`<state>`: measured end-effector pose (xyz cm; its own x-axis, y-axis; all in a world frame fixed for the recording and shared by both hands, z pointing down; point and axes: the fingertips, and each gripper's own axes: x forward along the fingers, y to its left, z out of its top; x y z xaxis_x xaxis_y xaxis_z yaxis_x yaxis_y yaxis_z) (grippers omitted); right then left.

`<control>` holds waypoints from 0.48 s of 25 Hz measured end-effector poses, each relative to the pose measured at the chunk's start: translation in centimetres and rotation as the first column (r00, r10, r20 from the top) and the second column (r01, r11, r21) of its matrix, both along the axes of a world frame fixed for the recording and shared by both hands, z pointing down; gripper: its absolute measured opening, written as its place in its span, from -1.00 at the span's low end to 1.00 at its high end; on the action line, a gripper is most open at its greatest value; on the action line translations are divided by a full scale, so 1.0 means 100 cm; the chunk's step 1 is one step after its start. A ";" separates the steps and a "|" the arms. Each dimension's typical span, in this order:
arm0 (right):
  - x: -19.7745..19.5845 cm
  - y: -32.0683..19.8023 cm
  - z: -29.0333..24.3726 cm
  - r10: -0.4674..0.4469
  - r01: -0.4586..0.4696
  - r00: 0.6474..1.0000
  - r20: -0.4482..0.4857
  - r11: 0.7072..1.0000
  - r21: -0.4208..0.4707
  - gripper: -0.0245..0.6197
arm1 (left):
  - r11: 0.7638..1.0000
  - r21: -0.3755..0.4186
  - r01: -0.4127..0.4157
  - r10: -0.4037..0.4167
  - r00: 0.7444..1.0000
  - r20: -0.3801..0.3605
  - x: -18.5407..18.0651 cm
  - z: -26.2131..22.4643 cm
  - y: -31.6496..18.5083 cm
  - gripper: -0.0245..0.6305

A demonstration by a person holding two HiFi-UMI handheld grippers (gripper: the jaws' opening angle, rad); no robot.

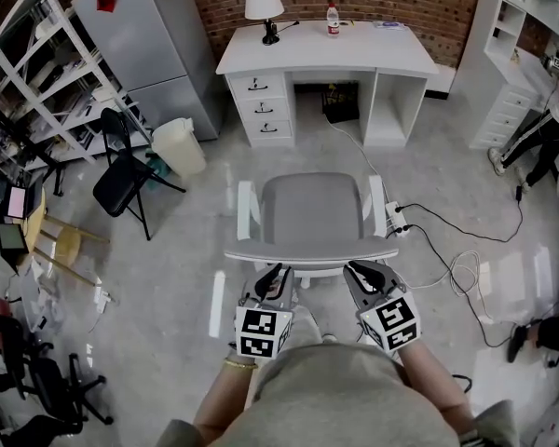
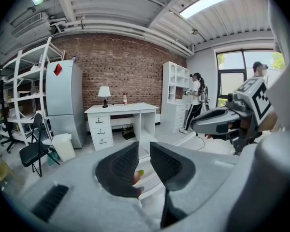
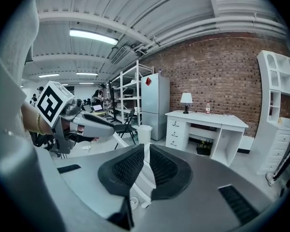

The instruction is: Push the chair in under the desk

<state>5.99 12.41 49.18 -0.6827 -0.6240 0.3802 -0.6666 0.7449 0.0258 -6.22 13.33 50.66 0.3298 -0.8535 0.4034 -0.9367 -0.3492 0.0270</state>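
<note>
Grey chair (image 1: 312,212) stands mid-floor facing white desk (image 1: 326,59), well apart from it. Bare floor between, kneehole in line. Power strip (image 1: 397,220) with cables just beside chair's right arm; bin (image 1: 179,145) off to left. Both hands low, side by side behind backrest, pointing slightly down. Left gripper (image 1: 274,276): jaws narrowly apart, nothing between, at backrest top edge. Right gripper (image 1: 361,273): jaws together, empty, same edge.

Bright even indoor light, ceiling tube (image 3: 94,36) glowing at 10 o'clock in right gripper view, light panel (image 2: 210,1) blown out at 1 o'clock in left gripper view, glare streaks on floor (image 1: 214,303) in head view, fisheye bending and dark corners, chair (image 2: 77,211) back soft at 6 o'clock.
</note>
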 end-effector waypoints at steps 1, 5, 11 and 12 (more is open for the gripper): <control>-0.001 -0.001 0.001 -0.009 0.009 1.000 -0.007 1.000 -0.002 -0.89 | 1.000 -0.006 -0.014 0.014 1.000 0.012 0.000 0.002 -0.001 -0.69; -0.007 -0.005 0.006 -0.037 0.036 0.998 -0.044 0.999 -0.022 -0.65 | 0.997 -0.024 -0.071 0.073 0.994 0.083 0.000 0.009 -0.005 -0.54; -0.011 -0.009 0.017 -0.096 0.096 0.984 -0.150 0.995 -0.006 -0.59 | 0.982 -0.091 -0.165 0.179 0.968 0.178 0.001 0.034 -0.006 -0.40; -0.012 -0.010 0.018 -0.109 0.110 0.979 -0.172 0.994 -0.004 -0.58 | 0.978 -0.103 -0.184 0.201 0.959 0.200 0.001 0.036 -0.006 -0.40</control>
